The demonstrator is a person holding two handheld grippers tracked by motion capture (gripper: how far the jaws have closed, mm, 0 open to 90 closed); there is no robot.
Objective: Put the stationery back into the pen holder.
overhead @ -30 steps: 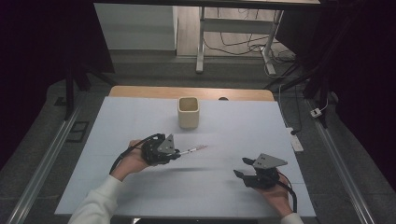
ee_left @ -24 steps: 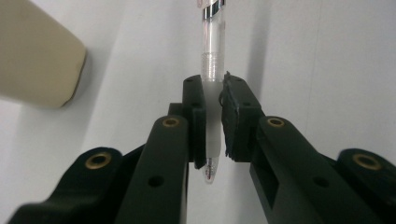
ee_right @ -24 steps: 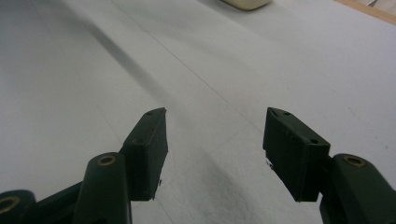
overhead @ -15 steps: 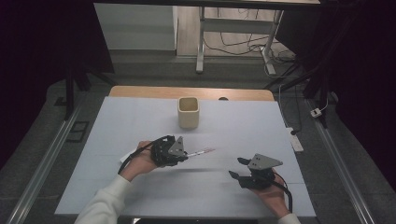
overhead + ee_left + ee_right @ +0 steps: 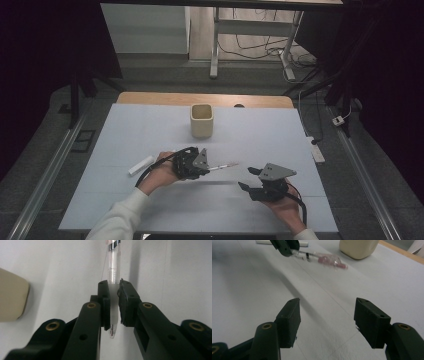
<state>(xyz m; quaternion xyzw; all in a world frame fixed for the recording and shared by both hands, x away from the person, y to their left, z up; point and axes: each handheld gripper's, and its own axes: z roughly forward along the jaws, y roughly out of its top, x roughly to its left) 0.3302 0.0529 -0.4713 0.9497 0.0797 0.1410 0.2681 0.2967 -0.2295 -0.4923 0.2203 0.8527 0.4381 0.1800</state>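
High view | left gripper point(image 5: 212, 168) clamped on pen point(image 5: 224, 166), shifted rightward since earlier | right gripper point(image 5: 246, 178) agape, empty.

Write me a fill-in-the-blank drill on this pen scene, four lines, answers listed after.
1. The left claw is shut on a clear ____.
2. The right claw stands ____, with nothing between its jaws.
3. The beige cup stands ____ on the table.
4. A white stick lies on the table near the person's ____ hand.

Missing words: pen; open; upright; left
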